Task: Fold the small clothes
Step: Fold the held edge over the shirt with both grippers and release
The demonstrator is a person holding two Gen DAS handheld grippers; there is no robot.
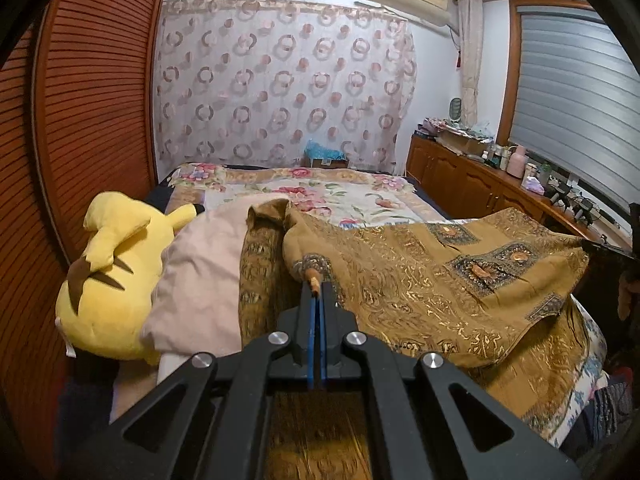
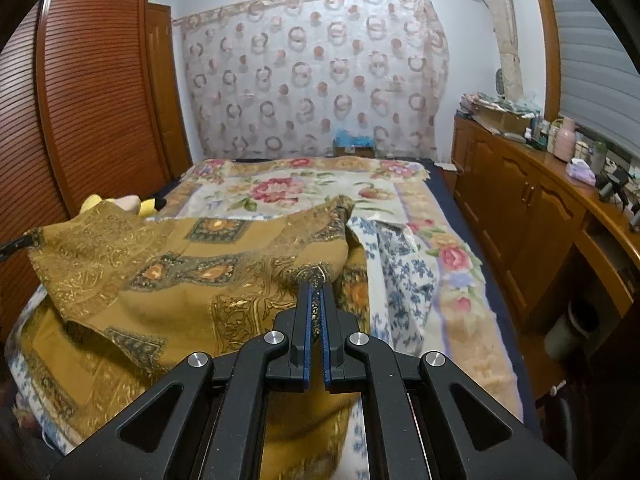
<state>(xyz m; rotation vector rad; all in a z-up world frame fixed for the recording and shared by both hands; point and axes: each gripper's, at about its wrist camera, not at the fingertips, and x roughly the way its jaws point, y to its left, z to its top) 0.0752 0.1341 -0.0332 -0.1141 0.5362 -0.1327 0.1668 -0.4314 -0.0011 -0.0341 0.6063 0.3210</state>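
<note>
A mustard-gold patterned garment (image 1: 440, 272) is held up over the near end of the bed, stretched between both grippers. My left gripper (image 1: 316, 284) is shut on one edge of it, with a fold of cloth pinched between the blue pads. My right gripper (image 2: 316, 292) is shut on the opposite edge of the garment (image 2: 180, 272). The garment's lower part drapes onto the bed below. The right gripper's black tip shows at the right edge of the left wrist view (image 1: 634, 232).
A floral blanket (image 2: 304, 188) covers the bed. A yellow plush toy (image 1: 108, 276) and a pink pillow (image 1: 200, 280) lie at the left. A blue-flowered cloth (image 2: 404, 272) lies right of the garment. A wooden wardrobe (image 2: 92, 92) stands left, a cluttered wooden cabinet (image 2: 528, 200) right.
</note>
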